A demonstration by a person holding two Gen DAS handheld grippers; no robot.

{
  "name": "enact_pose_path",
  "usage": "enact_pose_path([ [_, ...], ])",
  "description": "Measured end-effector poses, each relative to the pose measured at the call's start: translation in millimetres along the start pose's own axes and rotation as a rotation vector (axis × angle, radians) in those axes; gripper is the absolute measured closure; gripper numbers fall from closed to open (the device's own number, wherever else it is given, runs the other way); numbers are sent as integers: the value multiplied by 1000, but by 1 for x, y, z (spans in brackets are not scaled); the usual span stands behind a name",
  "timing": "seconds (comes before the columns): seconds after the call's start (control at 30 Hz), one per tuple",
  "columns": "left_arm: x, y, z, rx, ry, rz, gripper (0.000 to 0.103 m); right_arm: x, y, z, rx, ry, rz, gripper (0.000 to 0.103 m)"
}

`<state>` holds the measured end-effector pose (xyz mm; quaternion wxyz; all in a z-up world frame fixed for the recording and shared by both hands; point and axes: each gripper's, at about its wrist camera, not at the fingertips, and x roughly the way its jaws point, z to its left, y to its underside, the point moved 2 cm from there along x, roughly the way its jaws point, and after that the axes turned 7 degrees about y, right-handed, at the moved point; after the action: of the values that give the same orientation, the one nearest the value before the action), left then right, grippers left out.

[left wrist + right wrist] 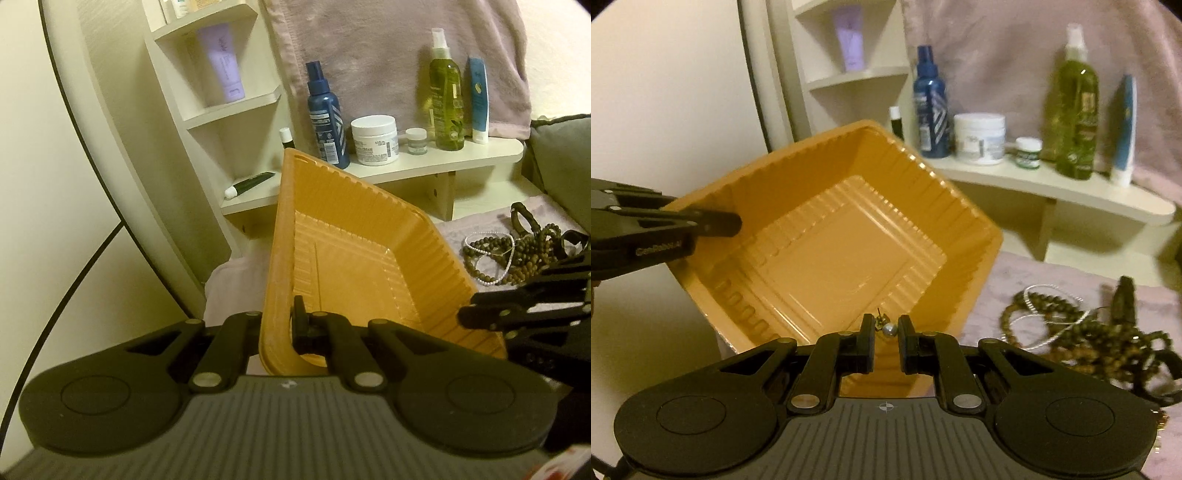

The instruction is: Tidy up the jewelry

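Note:
My left gripper (291, 317) is shut on the near rim of an orange ribbed plastic tray (351, 266) and holds it tilted up off the cloth. The tray (849, 236) has nothing in it. In the right wrist view my right gripper (886, 334) is shut on a small pearl earring (889, 329), just over the tray's near edge. The left gripper's fingers (716, 223) show at that tray's left rim. A tangled pile of brown bead strands and a white pearl string (517, 254) lies on the pink cloth, right of the tray (1082, 328).
Behind the tray a cream shelf (443, 158) carries a blue spray bottle (327, 114), a white jar (373, 139), a green spray bottle (445, 99) and a blue tube (478, 99). A corner shelf unit (221, 92) stands at the left. A green cushion (561, 162) lies at the right.

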<state>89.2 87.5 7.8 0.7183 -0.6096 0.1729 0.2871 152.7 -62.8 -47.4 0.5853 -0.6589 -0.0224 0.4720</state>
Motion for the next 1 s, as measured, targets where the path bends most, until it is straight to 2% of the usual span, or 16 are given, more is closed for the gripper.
enact_pose_path([
  [0.1,1,1,0,-3,2,5,99,5,3,1,12,-10,10,89],
  [0.13,0,2,0,-2,3,5,99,7,4,2,20,-13,15,85],
  [0.17,0,2,0,-2,4,5,99,7,4,1,29,-14,17,79],
  [0.2,0,2,0,-2,5,4,99,3,4,1,36,-13,7,62],
  [0.23,1,2,0,-3,6,5,99,-4,3,-2,48,-8,-14,54],
  [0.3,1,2,1,-1,7,5,99,-18,4,-10,75,23,-53,54],
  [0.43,1,2,1,-6,7,5,99,-48,16,-38,123,169,-74,54],
  [0.7,1,2,0,-7,8,5,99,-79,60,-113,258,474,-10,54],
  [0.83,1,2,0,-5,6,4,99,-82,74,-134,246,529,6,56],
  [0.87,1,1,0,-3,5,4,99,-82,77,-137,236,533,11,59],
  [0.9,1,1,0,-2,5,5,99,-81,79,-140,223,534,16,68],
  [0.93,1,1,-1,-1,4,6,99,-79,80,-142,206,535,21,73],
  [1.0,1,0,-1,-1,3,6,99,-76,83,-144,168,538,27,78],
])
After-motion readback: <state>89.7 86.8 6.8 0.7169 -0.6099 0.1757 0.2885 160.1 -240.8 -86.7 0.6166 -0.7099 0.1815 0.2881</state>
